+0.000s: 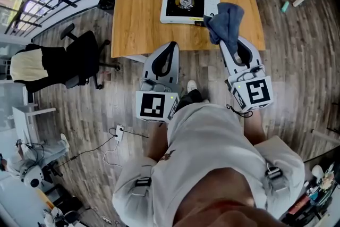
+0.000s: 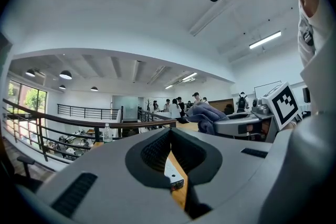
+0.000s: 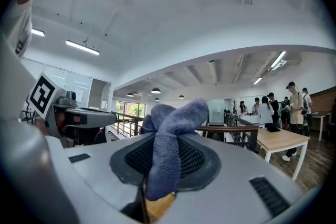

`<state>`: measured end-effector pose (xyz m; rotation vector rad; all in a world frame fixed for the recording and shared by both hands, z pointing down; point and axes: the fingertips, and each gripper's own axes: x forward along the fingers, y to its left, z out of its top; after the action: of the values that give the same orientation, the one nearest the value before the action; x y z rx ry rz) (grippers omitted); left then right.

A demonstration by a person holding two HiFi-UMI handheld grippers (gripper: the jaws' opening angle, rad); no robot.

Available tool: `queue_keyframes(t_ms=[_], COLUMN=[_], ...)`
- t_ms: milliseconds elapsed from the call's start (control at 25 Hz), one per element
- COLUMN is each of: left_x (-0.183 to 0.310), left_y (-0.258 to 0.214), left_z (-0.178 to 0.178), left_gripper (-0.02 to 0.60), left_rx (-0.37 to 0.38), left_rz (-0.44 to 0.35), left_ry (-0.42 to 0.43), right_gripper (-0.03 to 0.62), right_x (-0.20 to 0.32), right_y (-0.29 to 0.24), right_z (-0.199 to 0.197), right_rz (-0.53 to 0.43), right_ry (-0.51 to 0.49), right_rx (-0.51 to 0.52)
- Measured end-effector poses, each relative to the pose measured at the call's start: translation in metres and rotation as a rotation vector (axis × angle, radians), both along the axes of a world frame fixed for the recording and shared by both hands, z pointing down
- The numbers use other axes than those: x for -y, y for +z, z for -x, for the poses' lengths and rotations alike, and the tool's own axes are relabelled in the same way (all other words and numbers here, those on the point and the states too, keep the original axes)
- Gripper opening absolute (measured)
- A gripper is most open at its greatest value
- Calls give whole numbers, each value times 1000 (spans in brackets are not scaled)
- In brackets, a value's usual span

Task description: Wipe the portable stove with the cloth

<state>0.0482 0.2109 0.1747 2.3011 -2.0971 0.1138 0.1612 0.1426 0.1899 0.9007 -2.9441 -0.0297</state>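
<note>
The cloth [image 1: 227,19], soft, light and floppy, hangs bunched at the stove's [image 1: 186,3] right corner, clamped in the right gripper [image 1: 229,45]; best pinched mid-bunch; the left gripper [image 1: 169,50], jaws together, empty, waits short of the stove.

Steep overhead, two level; table [image 1: 138,18] shared

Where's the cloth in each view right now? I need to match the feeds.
Head view: cloth upper right, by the portable stove's near corner.
Left gripper view: right of centre, bunched up.
Right gripper view: dead centre, pinched between the jaws.
Shared landmark: the wooden table, glimpsed below the jaws in both gripper views.
</note>
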Motion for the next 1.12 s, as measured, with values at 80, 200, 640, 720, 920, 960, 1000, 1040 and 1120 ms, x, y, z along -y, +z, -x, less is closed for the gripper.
queue_keyframes(t_ms=[80,200,640,720,920,960,1000,1040,1120], left_x=[8,20,63,70,87,91,94,97,104], left_y=[-1,-3,0,1,8,9,10,10,12], left_z=[8,20,61,64,71,73,75,76,78], left_gripper=[20,20,20,20,20,20,20,20,20], left_rx=[-1,-1,-3,-8,-18,-23,-29,-34,-38], left_rz=[-3,-8,-20,-18,-9,-6,-4,-3,1], left_ry=[8,24,103,119,143,146,149,150,152], right_gripper=[107,107,107,107,107,107,107,107,107], right_x=[8,18,53,58,72,74,77,79,85], right_y=[1,1,7,5,6,7,8,9,10], right_z=[8,20,60,63,67,68,69,70,71], right_rz=[1,2,-4,-9,-11,-8,-5,-3,2], right_ry=[8,21,89,104,134,139,143,146,149], right_rx=[-3,-8,-22,-29,-47,-52,-56,-60,-65])
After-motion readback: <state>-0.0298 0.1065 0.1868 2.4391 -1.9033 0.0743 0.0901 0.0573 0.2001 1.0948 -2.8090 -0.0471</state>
